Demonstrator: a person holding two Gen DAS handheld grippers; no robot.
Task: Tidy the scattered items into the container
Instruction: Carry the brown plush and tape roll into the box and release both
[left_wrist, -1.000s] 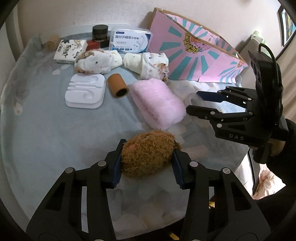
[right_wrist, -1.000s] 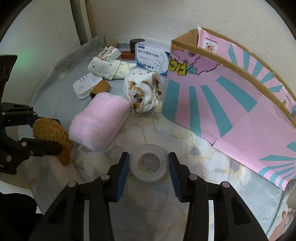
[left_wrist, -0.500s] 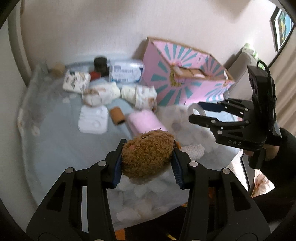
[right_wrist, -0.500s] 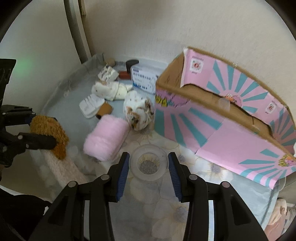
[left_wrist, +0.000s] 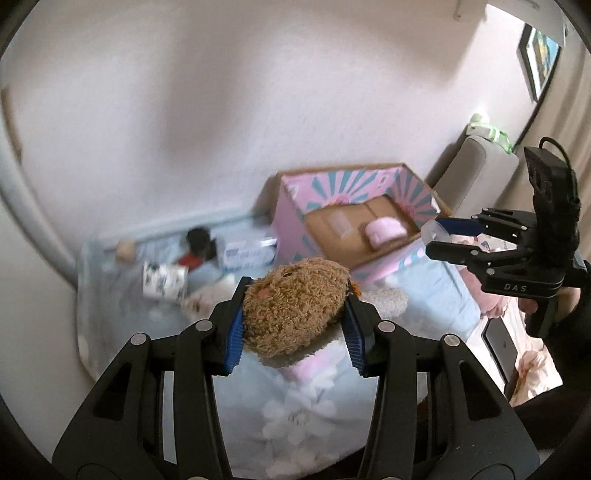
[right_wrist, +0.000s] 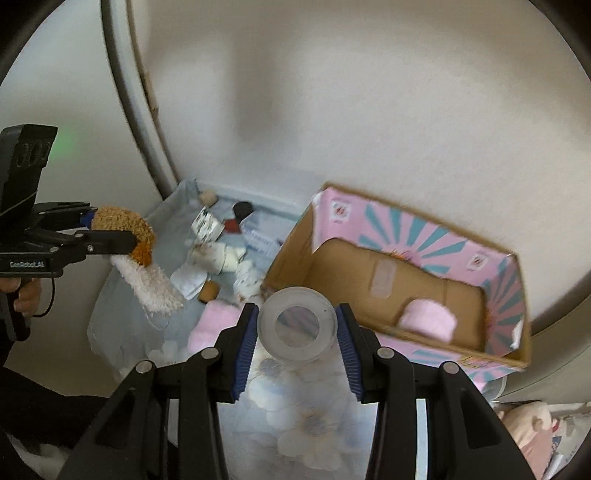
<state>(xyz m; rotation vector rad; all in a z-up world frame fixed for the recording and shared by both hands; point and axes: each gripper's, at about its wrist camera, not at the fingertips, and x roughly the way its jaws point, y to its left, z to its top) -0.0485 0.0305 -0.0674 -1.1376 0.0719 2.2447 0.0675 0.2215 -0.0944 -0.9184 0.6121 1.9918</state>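
The left gripper (left_wrist: 293, 325) was clamped on the brown plush toy (left_wrist: 293, 310) and the right gripper (right_wrist: 297, 332) on the clear round jar (right_wrist: 298, 326), both above the table short of the pink cardboard box (right_wrist: 491, 295), so the smooth jar risked slipping out.

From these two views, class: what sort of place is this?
Probably a room in a home: a floral sheet like bedding strewn with small items, a pink cardboard box against a plain wall, and a framed picture.

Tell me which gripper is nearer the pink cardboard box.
Right. The right gripper, gripping a clear jar, hangs beside the pink cardboard box; the left gripper, gripping the brown plush, is farther off.
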